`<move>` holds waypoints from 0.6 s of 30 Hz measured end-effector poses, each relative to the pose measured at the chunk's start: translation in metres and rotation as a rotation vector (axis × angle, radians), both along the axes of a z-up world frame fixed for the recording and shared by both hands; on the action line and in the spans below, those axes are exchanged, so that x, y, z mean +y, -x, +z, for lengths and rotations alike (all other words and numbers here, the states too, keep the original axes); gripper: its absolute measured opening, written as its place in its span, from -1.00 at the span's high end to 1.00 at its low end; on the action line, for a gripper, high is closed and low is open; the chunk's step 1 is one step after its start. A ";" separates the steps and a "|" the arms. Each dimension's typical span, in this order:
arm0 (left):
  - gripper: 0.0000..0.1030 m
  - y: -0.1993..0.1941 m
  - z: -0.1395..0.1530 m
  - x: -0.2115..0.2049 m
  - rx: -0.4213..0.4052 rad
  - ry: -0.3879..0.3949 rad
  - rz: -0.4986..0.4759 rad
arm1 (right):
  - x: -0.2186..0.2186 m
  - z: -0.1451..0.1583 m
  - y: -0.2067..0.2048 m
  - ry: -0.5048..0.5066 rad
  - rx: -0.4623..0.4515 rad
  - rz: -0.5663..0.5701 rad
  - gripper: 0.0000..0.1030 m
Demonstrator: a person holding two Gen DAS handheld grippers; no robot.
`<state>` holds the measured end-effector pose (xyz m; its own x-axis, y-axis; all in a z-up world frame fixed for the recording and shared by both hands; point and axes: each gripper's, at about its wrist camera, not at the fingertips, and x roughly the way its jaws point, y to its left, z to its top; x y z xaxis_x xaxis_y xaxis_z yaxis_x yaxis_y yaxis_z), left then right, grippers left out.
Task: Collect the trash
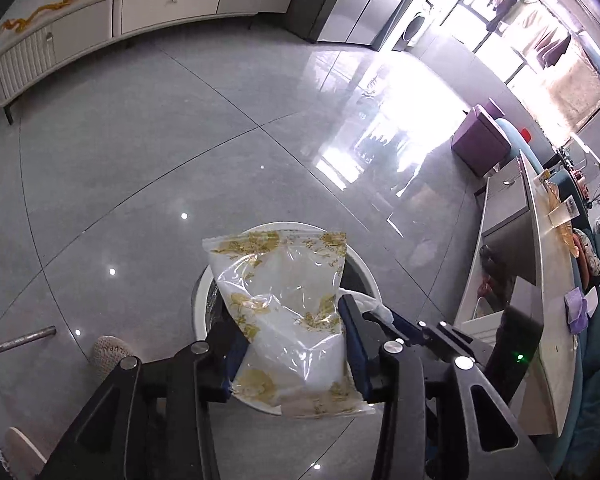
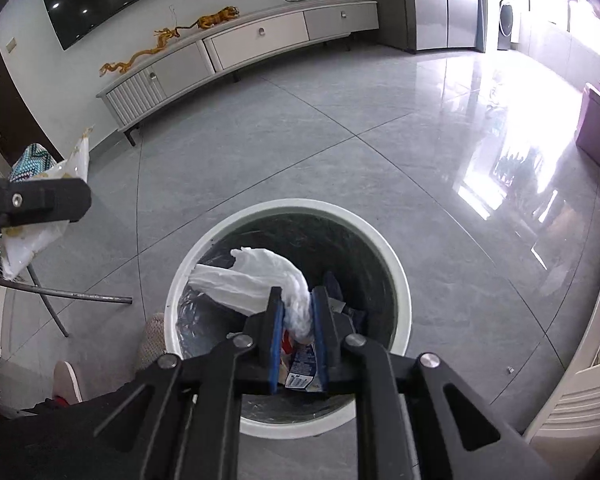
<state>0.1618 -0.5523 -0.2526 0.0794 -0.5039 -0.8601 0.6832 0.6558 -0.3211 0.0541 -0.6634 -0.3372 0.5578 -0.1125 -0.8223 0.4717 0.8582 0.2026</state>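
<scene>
The jaws of the left gripper (image 1: 288, 344) stood spread apart with a clear plastic bag with gold flower prints (image 1: 288, 312) between them. It was hard to tell if the blue pads were pressing on the bag or just beside it. The bag hung right over the round white trash bin with a black liner (image 1: 362, 268).

The jaws of the right gripper (image 2: 298, 316) were close together, with a crumpled white plastic bag (image 2: 260, 276) between the blue pads. That white bag hung over the open mouth of the same bin (image 2: 400, 280). Some wrappers, one blue and white, lay inside the bin under the jaws.

The bin stood on the shiny grey tile floor (image 2: 300, 140). Far across the floor was a long white cabinet with drawers (image 2: 240, 48), and golden dragon and tiger figures (image 2: 172, 40) lay on top of it. A light slipper (image 2: 66, 380) showed at the lower left.
</scene>
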 end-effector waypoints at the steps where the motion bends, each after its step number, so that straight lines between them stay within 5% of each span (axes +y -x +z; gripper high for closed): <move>1: -0.07 -0.002 -0.001 -0.001 0.003 -0.002 0.004 | 0.000 -0.004 -0.001 0.000 0.005 -0.004 0.41; 3: -0.15 -0.003 -0.002 -0.003 0.006 0.004 0.004 | 0.000 -0.013 -0.002 -0.006 0.009 -0.011 0.17; 9: -0.15 -0.001 0.007 -0.003 -0.014 0.017 0.003 | 0.002 -0.014 0.004 0.006 0.021 -0.023 0.10; 18: -0.15 0.024 0.055 0.030 -0.197 0.032 0.044 | 0.011 0.042 0.024 0.103 -0.007 -0.049 0.08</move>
